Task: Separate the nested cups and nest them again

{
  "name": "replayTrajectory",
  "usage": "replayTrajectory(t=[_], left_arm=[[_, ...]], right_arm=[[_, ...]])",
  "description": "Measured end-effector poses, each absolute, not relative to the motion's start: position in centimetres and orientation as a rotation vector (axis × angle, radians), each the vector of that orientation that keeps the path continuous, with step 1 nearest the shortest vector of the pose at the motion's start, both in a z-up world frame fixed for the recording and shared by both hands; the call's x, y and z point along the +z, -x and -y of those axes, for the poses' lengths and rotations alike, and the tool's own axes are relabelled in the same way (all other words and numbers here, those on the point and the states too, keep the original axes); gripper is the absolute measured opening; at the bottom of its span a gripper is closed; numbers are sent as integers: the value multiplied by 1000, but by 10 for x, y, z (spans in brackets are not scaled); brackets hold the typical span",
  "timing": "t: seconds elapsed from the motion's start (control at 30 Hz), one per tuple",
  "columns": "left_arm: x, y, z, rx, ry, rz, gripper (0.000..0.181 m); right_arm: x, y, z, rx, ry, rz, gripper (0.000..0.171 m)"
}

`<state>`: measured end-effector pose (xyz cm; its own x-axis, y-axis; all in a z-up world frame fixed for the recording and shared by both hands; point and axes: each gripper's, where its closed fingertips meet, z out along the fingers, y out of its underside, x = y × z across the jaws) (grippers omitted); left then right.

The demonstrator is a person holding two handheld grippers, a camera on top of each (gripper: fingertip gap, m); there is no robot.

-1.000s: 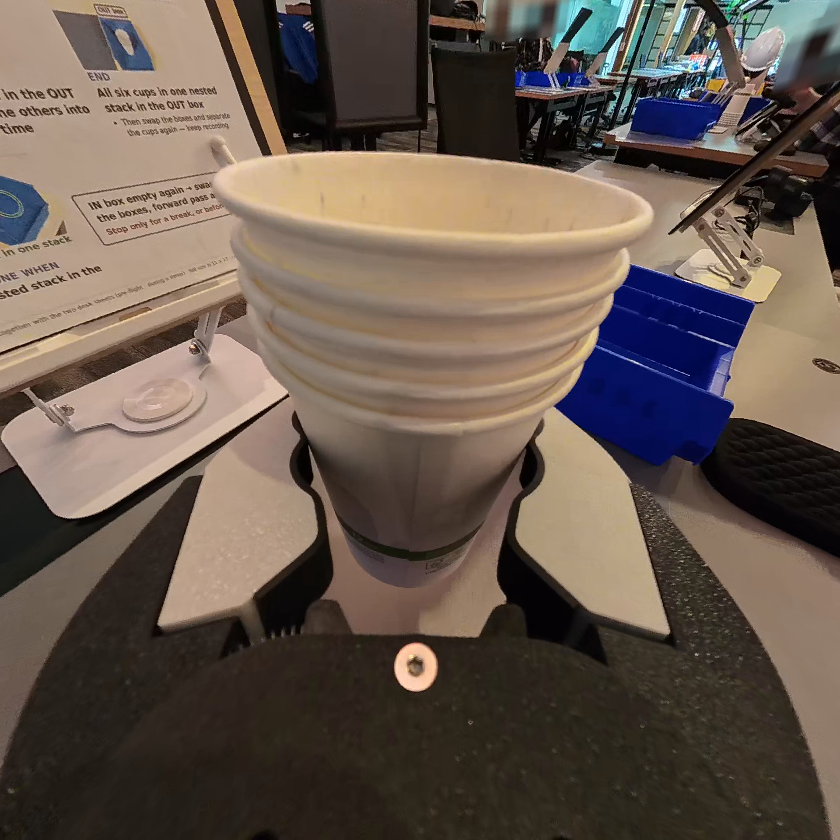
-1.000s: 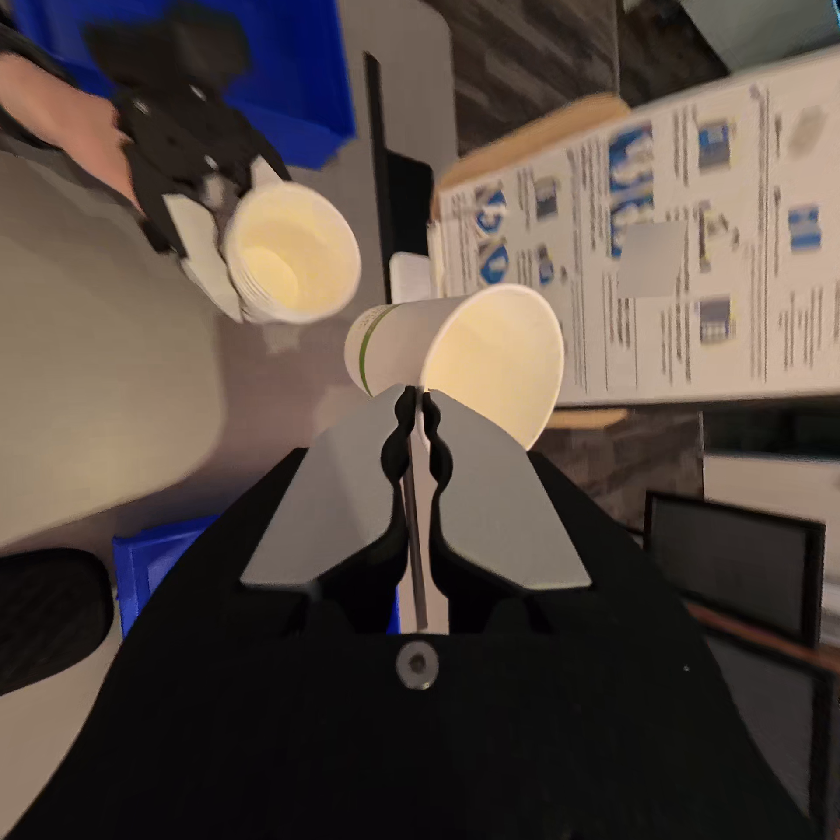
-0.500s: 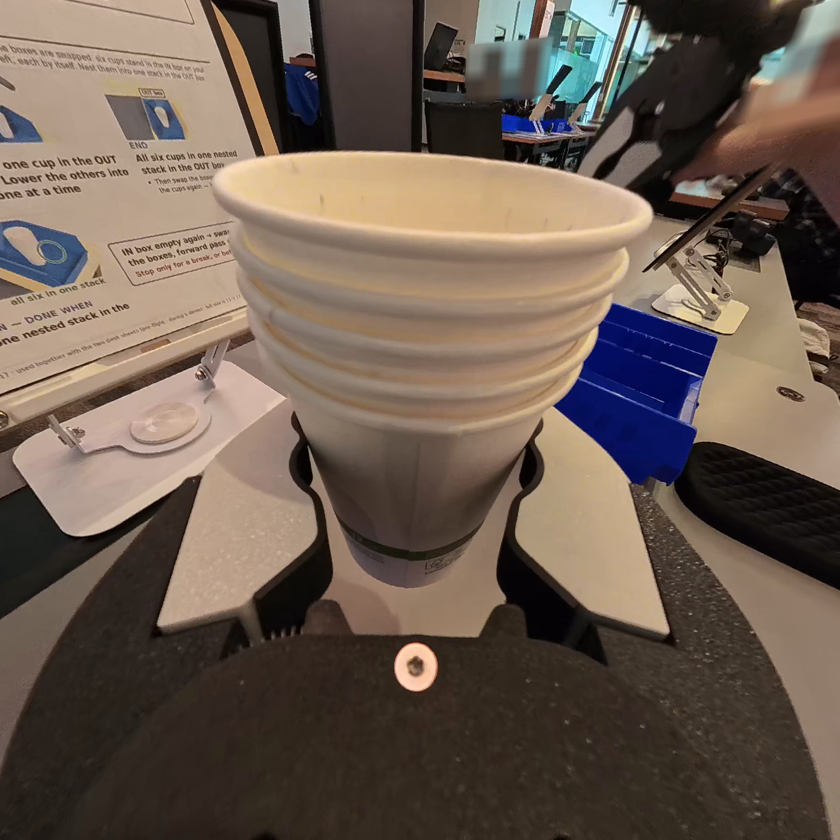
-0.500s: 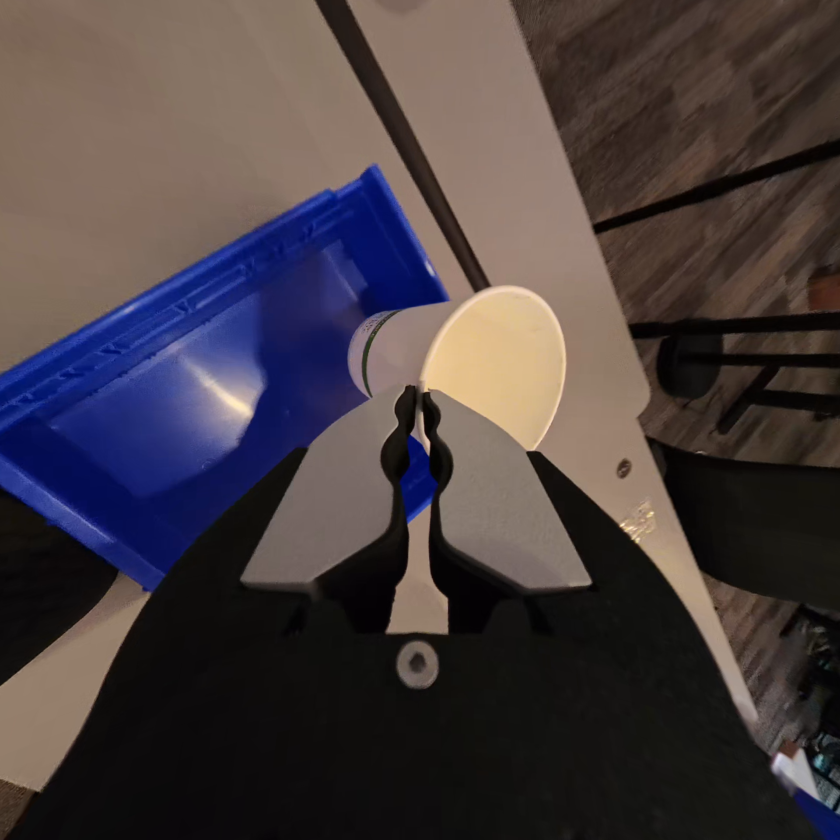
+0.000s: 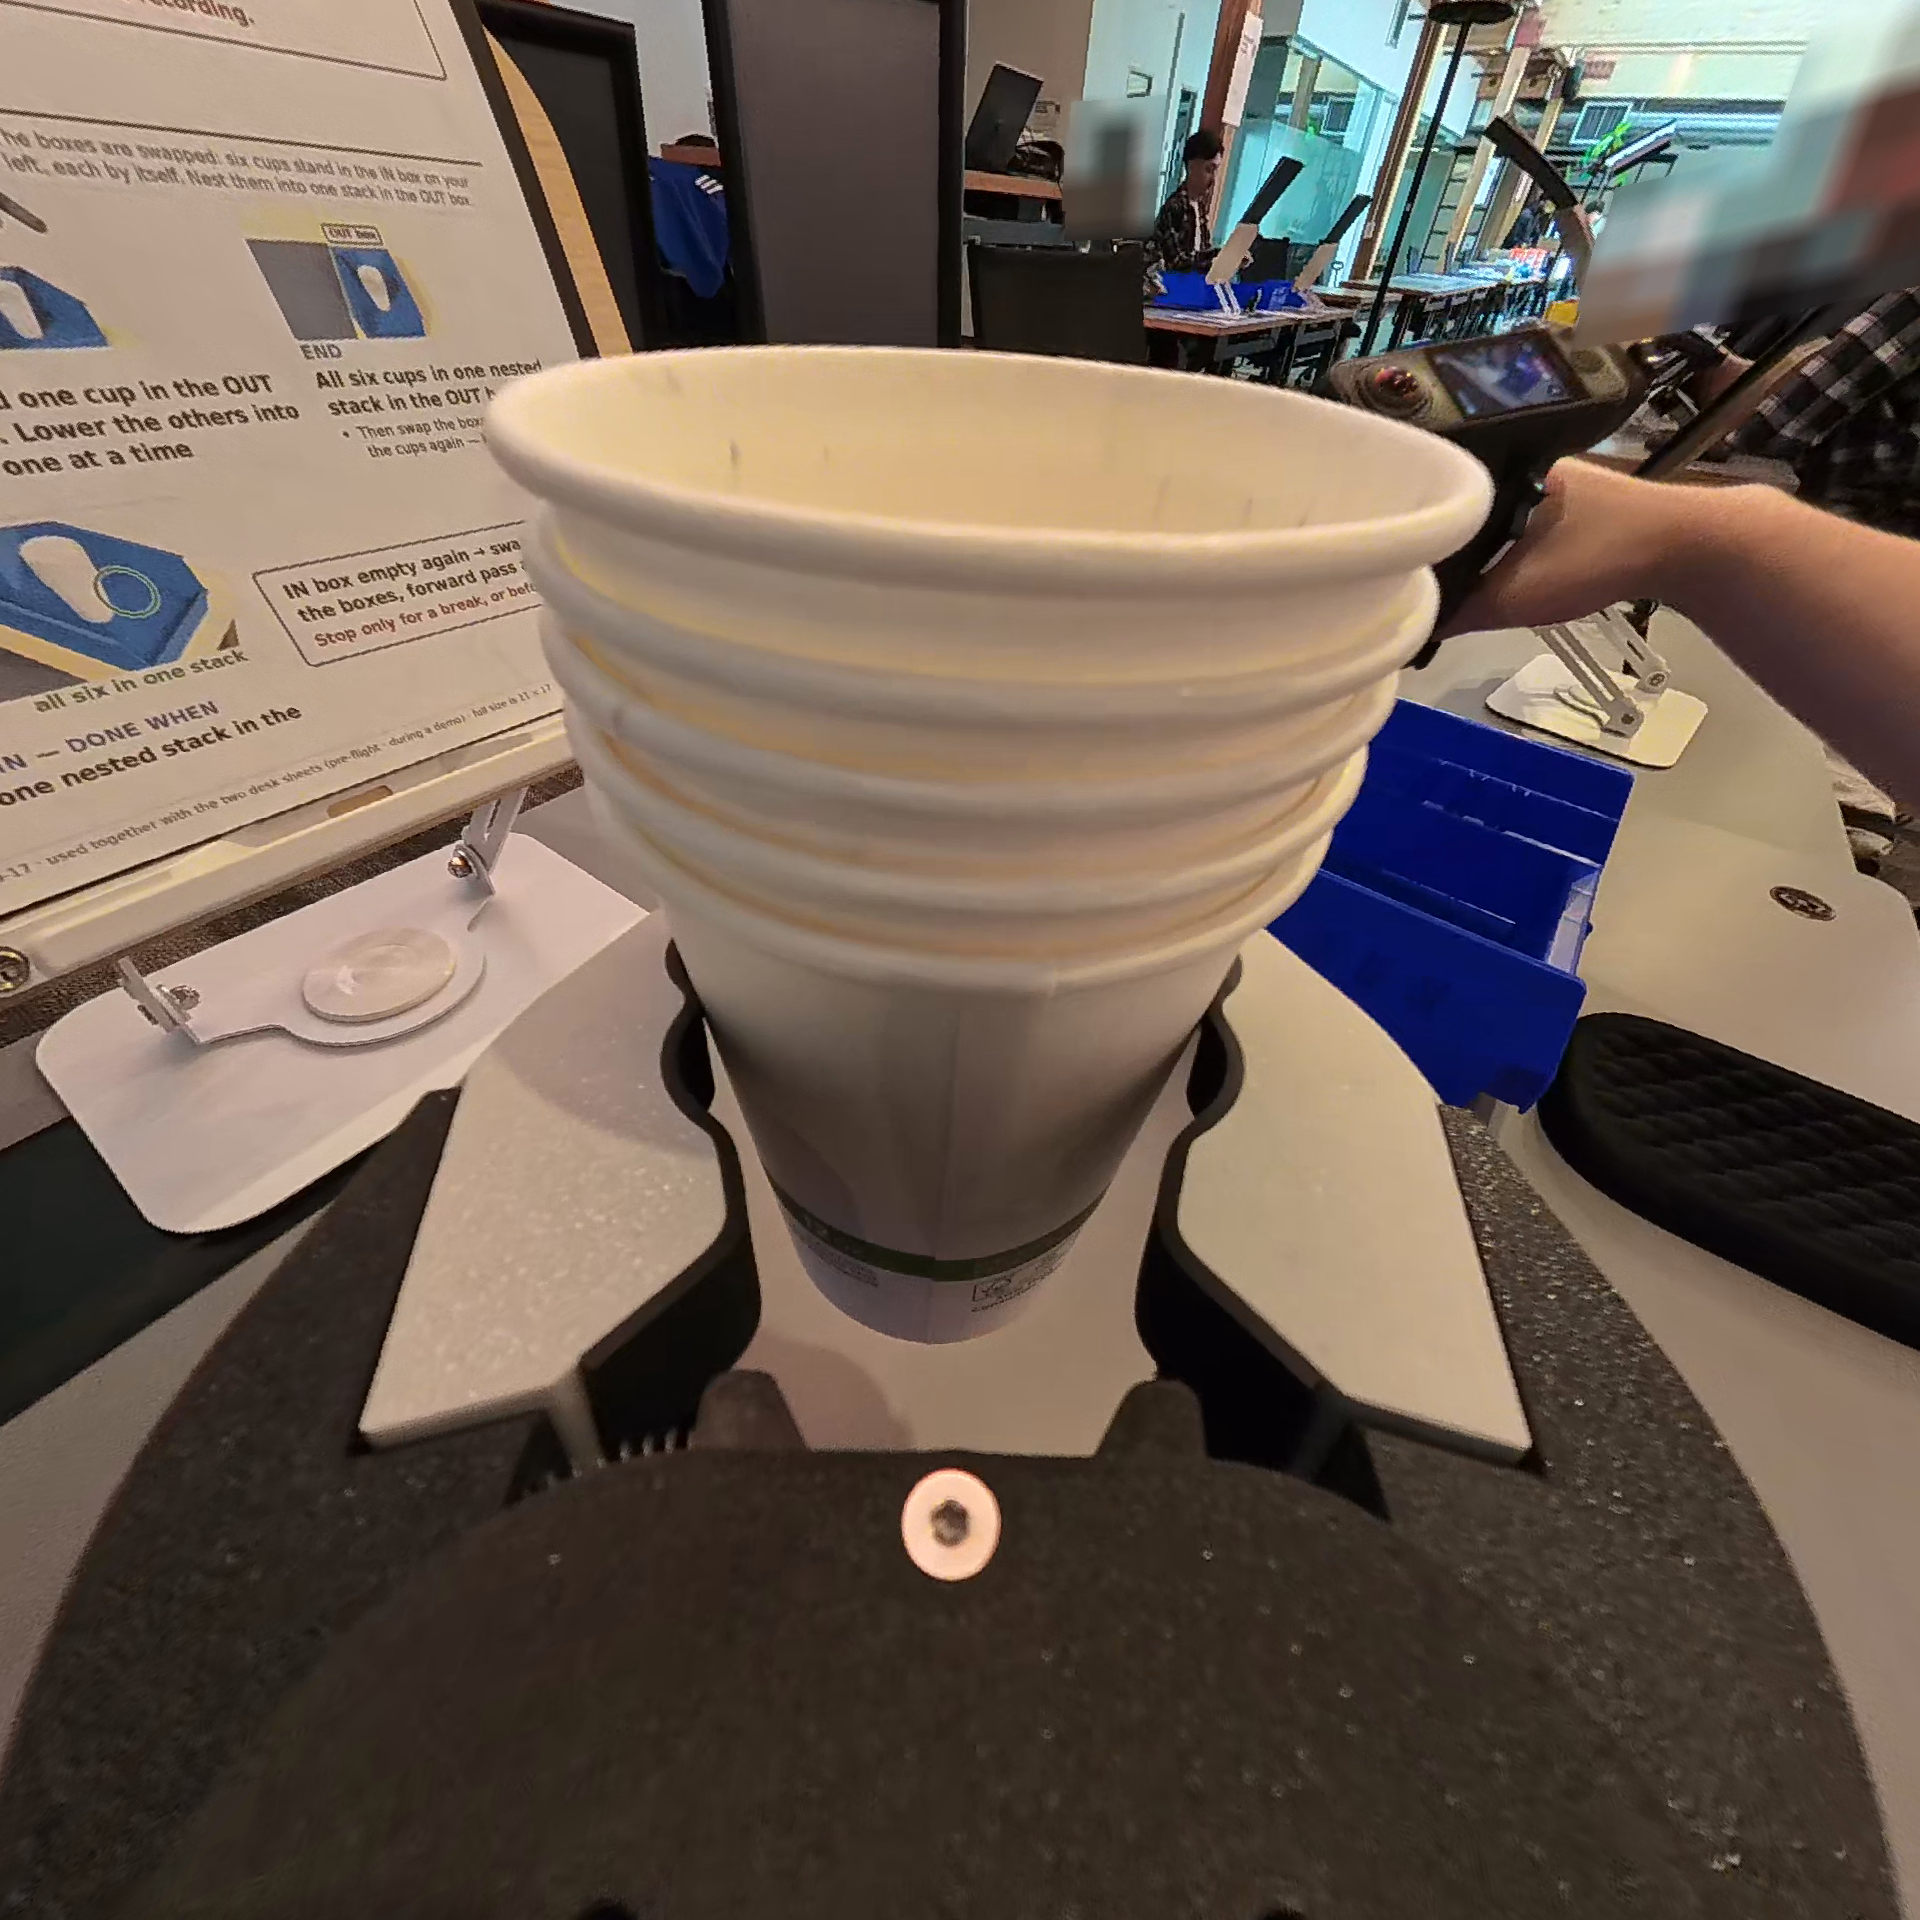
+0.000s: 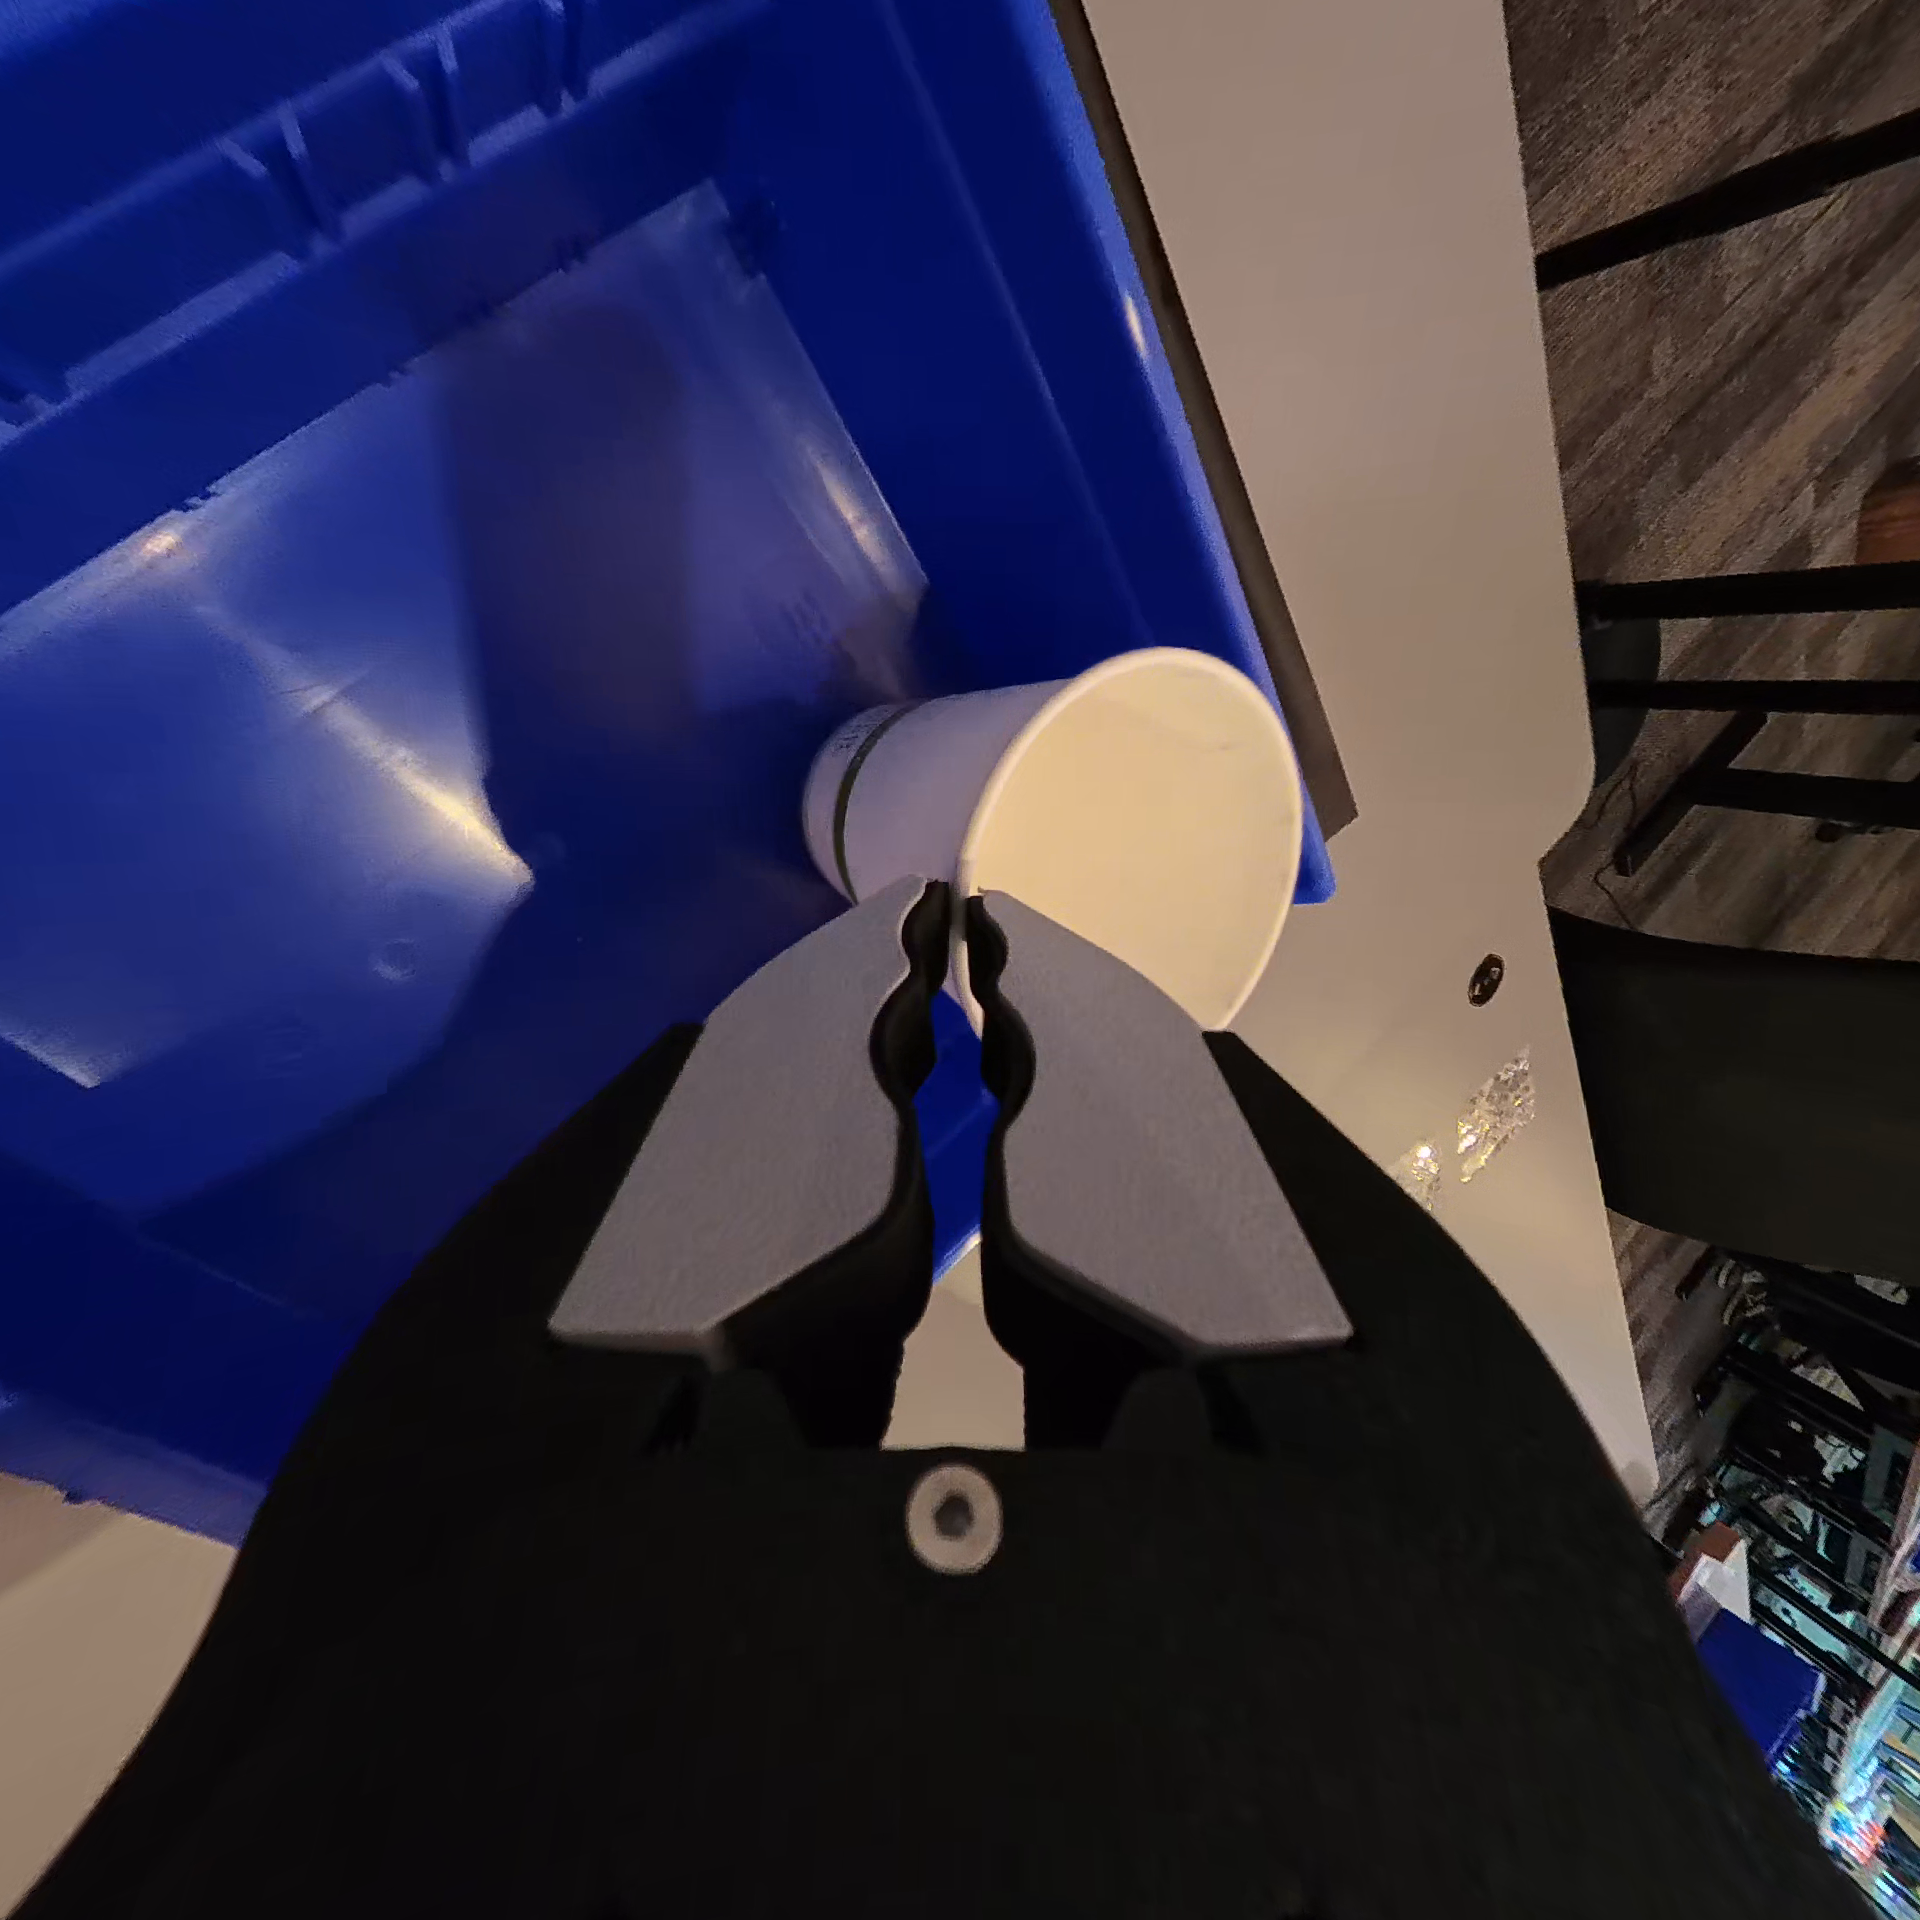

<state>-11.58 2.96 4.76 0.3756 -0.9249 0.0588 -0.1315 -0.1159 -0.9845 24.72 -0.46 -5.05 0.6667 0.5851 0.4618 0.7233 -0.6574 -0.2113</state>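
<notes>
Paper cups (image 5: 966,790) sit nested in a white stack, upright, between the 2 fingers of the left tool (image 5: 951,1049), which is clenched on the lowest cup's wall just above its green band. At least 5 rolled rims show, one above another. Behind the stack on the left, an instruction sheet (image 5: 239,436) leans on a white stand (image 5: 260,1049) on the pale desk (image 5: 1725,914). To the right, a blue plastic bin (image 5: 1455,914) rests on the desk beside a black textured pad (image 5: 1745,1143), and a person's hand (image 5: 1579,551) holds the other tool's handle above the bin.

From the right wrist view, the right tool (image 6: 954,904) pinches the rim of a single paper cup (image 6: 1101,821), its jaws nearly closed on the thin wall. That cup hangs tilted, mouth toward the camera, with its base over the near corner of the blue bin (image 6: 416,623). The desk edge (image 6: 1382,520) and dark flooring (image 6: 1714,343) lie beyond.
</notes>
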Motion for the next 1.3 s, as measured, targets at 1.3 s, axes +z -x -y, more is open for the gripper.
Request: replayTrajectory(t=[1.3], left_arm=[[29,98,-16,-891,1566,-1084,91]], right_arm=[[105,117,28,-143,1692,2036,13]])
